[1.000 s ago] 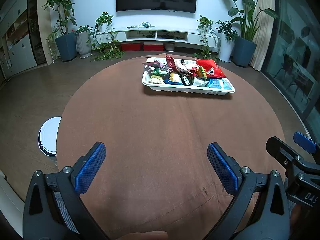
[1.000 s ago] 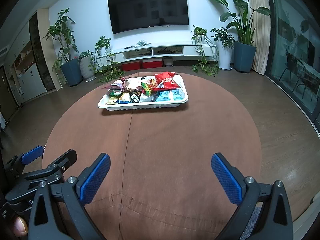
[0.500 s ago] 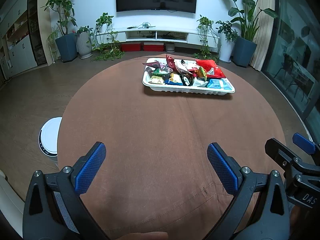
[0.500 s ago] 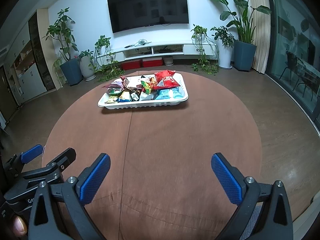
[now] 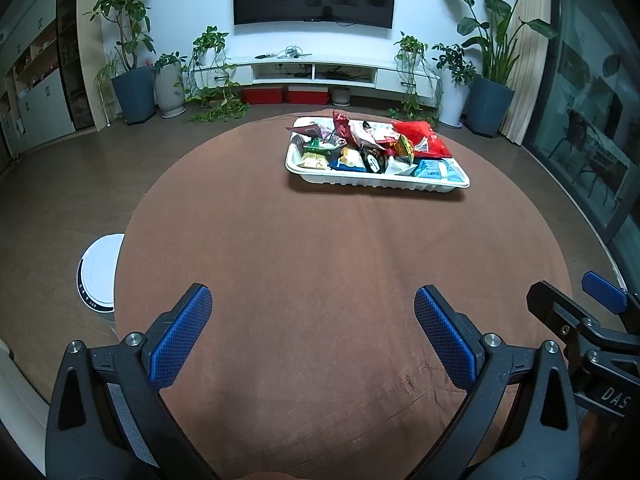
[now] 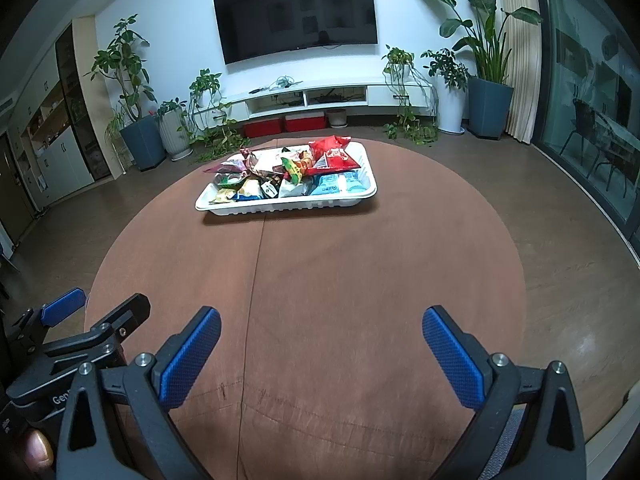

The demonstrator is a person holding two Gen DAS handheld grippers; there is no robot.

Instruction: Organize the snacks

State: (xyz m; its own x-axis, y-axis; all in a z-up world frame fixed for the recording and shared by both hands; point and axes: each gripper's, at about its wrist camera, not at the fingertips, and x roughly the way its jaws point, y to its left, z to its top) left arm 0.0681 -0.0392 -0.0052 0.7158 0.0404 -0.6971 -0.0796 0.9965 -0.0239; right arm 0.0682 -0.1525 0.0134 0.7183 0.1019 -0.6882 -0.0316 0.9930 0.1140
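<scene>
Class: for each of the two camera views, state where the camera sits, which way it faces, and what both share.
Left wrist: on the left gripper, facing the white tray; right gripper at right edge.
Right wrist: on the right gripper, facing that tray; left gripper and a fingertip at left.
Shared: tray, brown round table, TV.

Two low wrist views side by side at the table's [image 5: 320, 264] near edge, both facing the far tray [image 6: 288, 206].

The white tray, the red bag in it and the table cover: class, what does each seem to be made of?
White tray: probably thin moulded plastic or foam, matt, with a ribbed wall. Red bag: glossy plastic film, crinkled, with highlights. Table cover: brown cloth, matt, with visible seams and creases.
</scene>
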